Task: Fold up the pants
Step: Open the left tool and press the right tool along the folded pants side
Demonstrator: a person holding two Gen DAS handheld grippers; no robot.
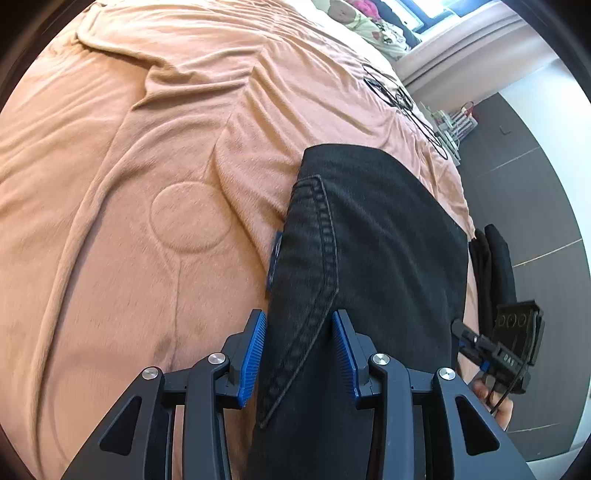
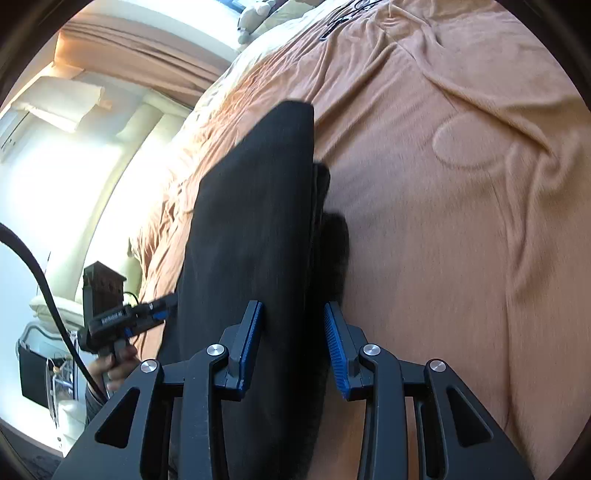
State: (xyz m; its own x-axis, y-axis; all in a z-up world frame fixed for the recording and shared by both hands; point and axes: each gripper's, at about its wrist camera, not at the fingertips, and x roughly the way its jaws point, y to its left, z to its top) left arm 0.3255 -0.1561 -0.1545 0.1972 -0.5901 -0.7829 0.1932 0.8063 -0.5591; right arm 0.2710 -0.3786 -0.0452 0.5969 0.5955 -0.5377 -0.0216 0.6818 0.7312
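Black pants (image 1: pixel 376 240) lie folded on an orange blanket (image 1: pixel 147 147). A stitched pocket edge of the pants runs down between the blue pads of my left gripper (image 1: pixel 299 332), whose jaws stand open around the cloth without pinching it. In the right wrist view the pants (image 2: pixel 251 221) pass between the pads of my right gripper (image 2: pixel 293 325), also open. The right gripper shows in the left wrist view (image 1: pixel 491 354) at the pants' right side. The left gripper shows in the right wrist view (image 2: pixel 147 314) at their left side.
The orange blanket (image 2: pixel 443 221) covers the bed and is wrinkled. A black cable (image 1: pixel 402 103) lies on the far part of the bed. Pillows and stuffed toys (image 1: pixel 369 18) sit at the head. Grey floor (image 1: pixel 535 203) lies past the bed's right edge.
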